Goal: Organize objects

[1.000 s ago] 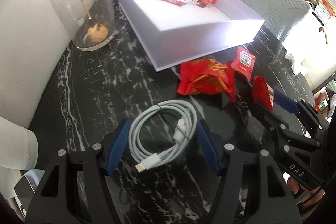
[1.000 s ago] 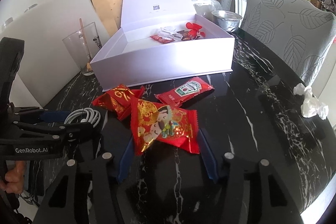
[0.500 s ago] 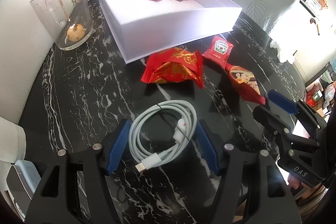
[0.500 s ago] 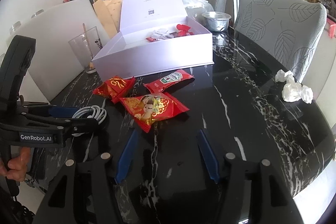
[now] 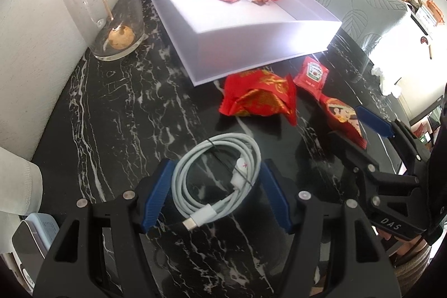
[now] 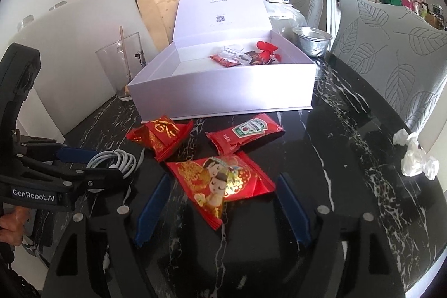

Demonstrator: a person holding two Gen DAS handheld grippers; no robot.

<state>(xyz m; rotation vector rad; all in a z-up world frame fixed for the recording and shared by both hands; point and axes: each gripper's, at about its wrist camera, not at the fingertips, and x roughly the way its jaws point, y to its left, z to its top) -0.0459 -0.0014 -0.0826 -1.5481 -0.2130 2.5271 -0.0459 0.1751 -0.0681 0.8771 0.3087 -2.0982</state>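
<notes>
The coiled white cable (image 5: 216, 180) lies flat on the black marble table (image 5: 120, 113) between the fingers of the left gripper (image 5: 215, 193), its oval running from the near left to the far right and its plug end pointing toward the camera; the fingers stand spread on either side and do not pinch it. The right gripper (image 6: 223, 211) is likewise spread, its fingers flanking the cartoon snack packet (image 6: 220, 186), whose long axis runs slantwise from far left to near right. Half a second ago that gripper stood farther back, with the packet well ahead of its tips — now the packet sits between them. The packet is glossy red with gold print. Beyond it lie a red-and-gold packet (image 6: 160, 137) and a ketchup sachet (image 6: 245, 131), just before the open white box (image 6: 223, 91).
</notes>
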